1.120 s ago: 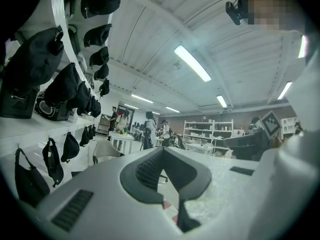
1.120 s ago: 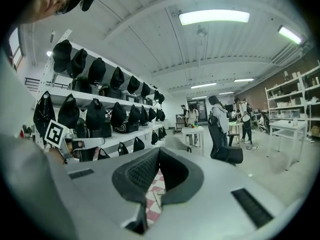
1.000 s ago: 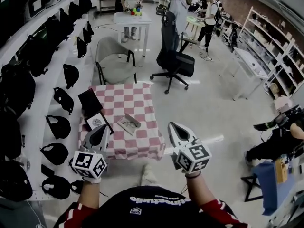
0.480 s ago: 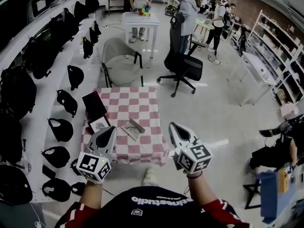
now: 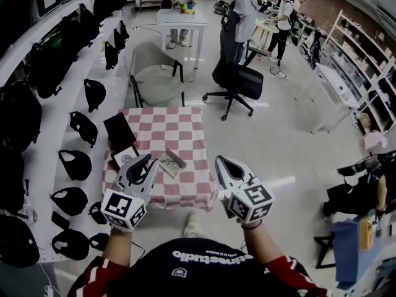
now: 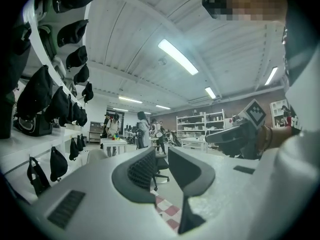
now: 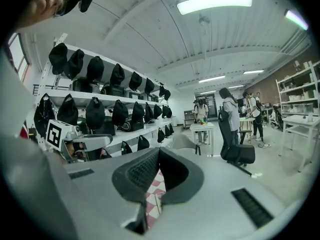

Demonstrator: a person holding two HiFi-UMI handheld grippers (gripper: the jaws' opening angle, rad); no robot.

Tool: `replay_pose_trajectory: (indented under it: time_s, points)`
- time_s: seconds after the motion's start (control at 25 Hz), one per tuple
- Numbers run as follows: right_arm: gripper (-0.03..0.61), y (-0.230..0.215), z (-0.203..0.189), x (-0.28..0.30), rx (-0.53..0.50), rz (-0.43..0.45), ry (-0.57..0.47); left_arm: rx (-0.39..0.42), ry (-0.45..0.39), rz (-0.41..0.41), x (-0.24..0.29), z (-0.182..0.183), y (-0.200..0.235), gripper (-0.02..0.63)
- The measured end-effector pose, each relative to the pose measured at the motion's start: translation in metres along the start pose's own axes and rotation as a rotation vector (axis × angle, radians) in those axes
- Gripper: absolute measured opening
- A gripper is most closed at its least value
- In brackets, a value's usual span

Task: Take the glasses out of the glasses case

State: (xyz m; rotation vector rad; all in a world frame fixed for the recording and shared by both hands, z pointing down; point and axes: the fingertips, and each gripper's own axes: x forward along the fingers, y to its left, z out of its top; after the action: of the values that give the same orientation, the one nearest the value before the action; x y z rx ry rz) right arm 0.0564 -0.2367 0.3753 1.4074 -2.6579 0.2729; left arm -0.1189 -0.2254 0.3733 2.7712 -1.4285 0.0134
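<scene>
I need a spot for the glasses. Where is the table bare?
The far half of the checkered table is bare, right of the black box and beyond the glasses case. So is the strip from the case to the right edge. The left edge is crowded: that box and a smaller box.

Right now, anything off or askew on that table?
Nothing looks spilled or broken. The glasses case lies skewed to the checks of the table, near its front edge. A black box sits at the table's left edge and seems to hang partly over it, which is the one thing worth watching.
</scene>
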Motion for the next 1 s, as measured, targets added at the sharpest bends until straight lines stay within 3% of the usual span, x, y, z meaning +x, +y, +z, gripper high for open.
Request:
replay_pose_trajectory:
  time_s: [0.2,0.52,0.84,1.0]
  points:
    - [0.002,0.000,-0.003,0.002,0.005,0.002,0.007,0.015,0.044,-0.007,0.009,-0.012,0.001,0.080]
    - [0.002,0.005,-0.017,0.017,0.013,0.031,0.025,0.062,0.181,-0.036,0.036,-0.070,0.010,0.080]
    - [0.002,-0.007,-0.032,0.029,0.039,0.035,0.054,0.197,0.278,-0.057,0.067,-0.128,0.014,0.080]
    - [0.002,-0.016,-0.038,0.037,0.046,0.036,0.064,0.214,0.323,-0.083,0.082,-0.155,0.015,0.080]
